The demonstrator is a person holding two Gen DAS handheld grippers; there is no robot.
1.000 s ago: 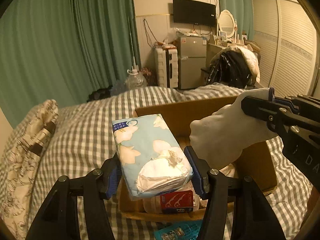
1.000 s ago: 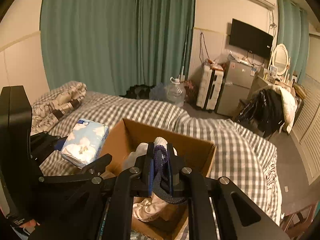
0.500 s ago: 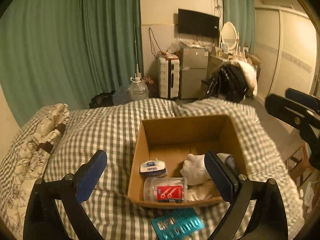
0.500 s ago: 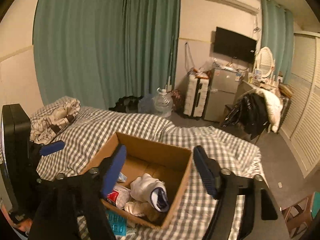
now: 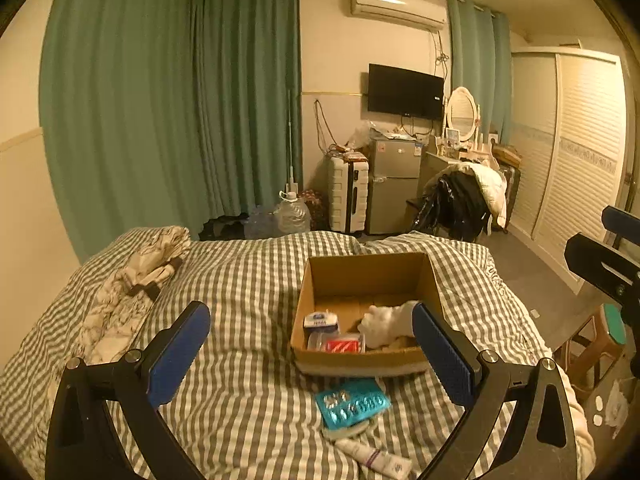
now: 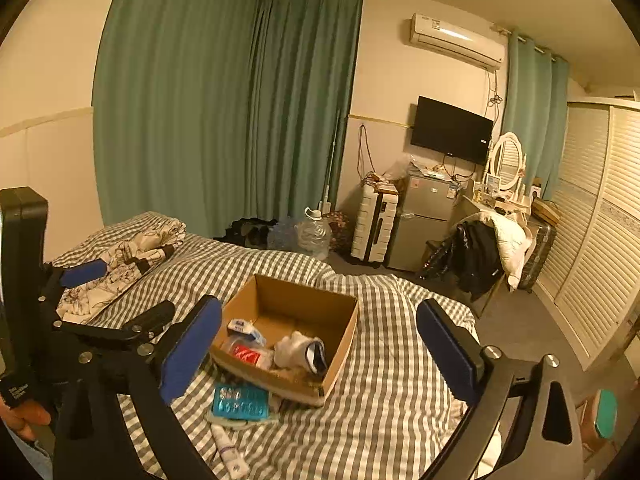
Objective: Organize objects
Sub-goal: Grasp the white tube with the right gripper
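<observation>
An open cardboard box [image 5: 360, 362] [image 6: 346, 336] sits on the checked bed. Inside lie a blue tissue pack [image 5: 320, 319] [image 6: 241, 326], a clear jar with a red label [image 5: 340, 345] [image 6: 246, 354] and a white sock with a dark band [image 5: 386, 324] [image 6: 298, 350]. In front of the box lie a teal blister pack [image 5: 352, 402] [image 6: 240, 402] and a white tube [image 5: 374, 458] [image 6: 228, 450]. My left gripper [image 5: 310, 316] and right gripper [image 6: 319, 312] hover back from the box, jaws still opening wide, nothing between them.
A floral pillow [image 5: 132, 280] lies at the bed's left. A stool [image 5: 598, 340] stands by the right bed edge. Beyond the bed are a water jug [image 5: 292, 214], a white suitcase [image 5: 348, 196], a small fridge [image 5: 394, 184] and a chair piled with clothes [image 5: 464, 200].
Both grippers opened, letting the tissue pack and the sock go into the box. Both then drew back and up, so the box looks smaller and farther.
</observation>
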